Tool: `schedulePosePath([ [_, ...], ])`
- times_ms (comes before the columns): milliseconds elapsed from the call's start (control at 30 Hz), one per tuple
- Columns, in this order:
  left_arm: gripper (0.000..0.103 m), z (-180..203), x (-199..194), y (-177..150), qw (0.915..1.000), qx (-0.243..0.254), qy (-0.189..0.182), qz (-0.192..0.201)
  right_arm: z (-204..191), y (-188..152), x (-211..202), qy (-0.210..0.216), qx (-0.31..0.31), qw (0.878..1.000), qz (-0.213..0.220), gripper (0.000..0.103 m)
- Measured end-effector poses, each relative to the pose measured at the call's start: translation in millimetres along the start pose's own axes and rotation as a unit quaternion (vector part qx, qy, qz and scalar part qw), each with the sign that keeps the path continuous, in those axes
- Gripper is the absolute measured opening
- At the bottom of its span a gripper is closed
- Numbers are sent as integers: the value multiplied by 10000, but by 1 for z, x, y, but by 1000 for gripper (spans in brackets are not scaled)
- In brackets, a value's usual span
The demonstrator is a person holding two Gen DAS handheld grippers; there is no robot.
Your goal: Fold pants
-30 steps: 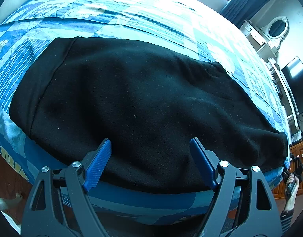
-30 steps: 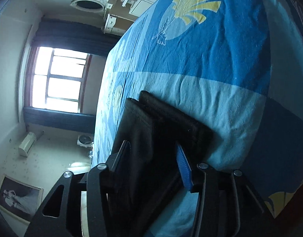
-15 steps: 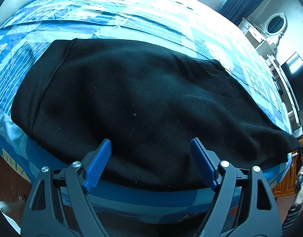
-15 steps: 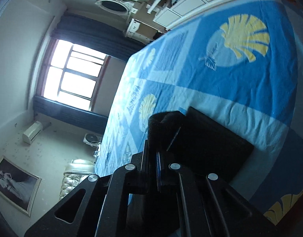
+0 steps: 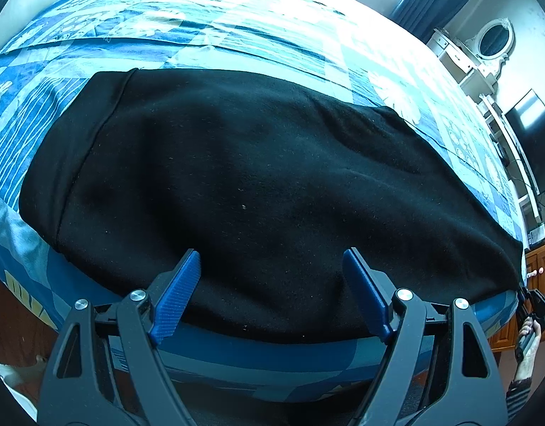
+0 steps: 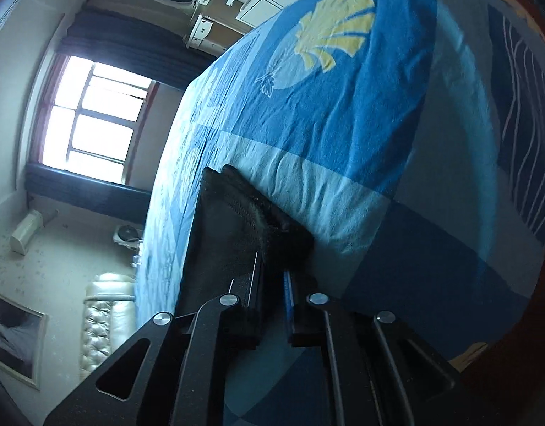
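The black pants (image 5: pixel 244 184) lie flat along the near edge of the bed, waistband to the left and leg ends to the right. My left gripper (image 5: pixel 272 291) is open, its blue pads hovering over the near hem of the pants and holding nothing. In the right wrist view my right gripper (image 6: pixel 272 277) is shut on the leg end of the pants (image 6: pixel 233 227) at the bed's corner. The right gripper also shows in the left wrist view (image 5: pixel 531 305), at the far right end of the pants.
The bed has a blue patchwork cover (image 5: pixel 236 28) with yellow shell prints (image 6: pixel 332 28). A white dresser with an oval mirror (image 5: pixel 492 42) and a dark TV (image 5: pixel 531 135) stand to the right. A window (image 6: pixel 91 124) and a tufted headboard (image 6: pixel 105 319) show behind.
My right gripper closed on the leg end of the pants and tugged it at the bed's corner. My left gripper stayed open and almost still over the near hem.
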State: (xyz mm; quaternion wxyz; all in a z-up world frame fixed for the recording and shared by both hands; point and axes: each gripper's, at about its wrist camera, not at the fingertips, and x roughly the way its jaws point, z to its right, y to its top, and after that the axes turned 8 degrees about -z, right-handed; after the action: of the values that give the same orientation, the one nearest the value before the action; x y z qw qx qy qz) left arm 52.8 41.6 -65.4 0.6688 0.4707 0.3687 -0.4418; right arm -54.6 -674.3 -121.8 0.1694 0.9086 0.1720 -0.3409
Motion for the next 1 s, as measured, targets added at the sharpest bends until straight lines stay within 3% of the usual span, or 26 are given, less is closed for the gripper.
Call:
schedulePosePath([
  [33,81,-1,0,0,10000,-8,-10,0,-8,1,-10,-355,-161,9991,174,27],
  [67,81,-1,0,0,10000,-11,-11,0,-15,1,-19,-479,-267,9980,303,28],
  [167,82,0,1,1,10000,3,31,8,-35,-12,-30,339,-221,9990,205,29],
  [300,82,2,2,0,9999,41,85,58,-63,-69,7,1453,-150,9862,-777,32],
  [400,82,4,2,-2,9998,95,140,89,-73,-111,46,1818,17,9717,-1506,33],
  [667,82,2,1,-4,9998,184,59,71,-90,-160,82,1724,58,9640,-2021,33],
  [800,82,2,0,-5,9997,206,33,92,-101,-181,92,1819,130,9541,-2375,35],
  [900,83,1,0,-6,9997,240,7,96,-105,-191,95,1864,171,9528,-2389,46],
  [1000,83,1,-1,-6,9996,282,-22,86,-112,-199,93,1788,138,9562,-2315,46],
])
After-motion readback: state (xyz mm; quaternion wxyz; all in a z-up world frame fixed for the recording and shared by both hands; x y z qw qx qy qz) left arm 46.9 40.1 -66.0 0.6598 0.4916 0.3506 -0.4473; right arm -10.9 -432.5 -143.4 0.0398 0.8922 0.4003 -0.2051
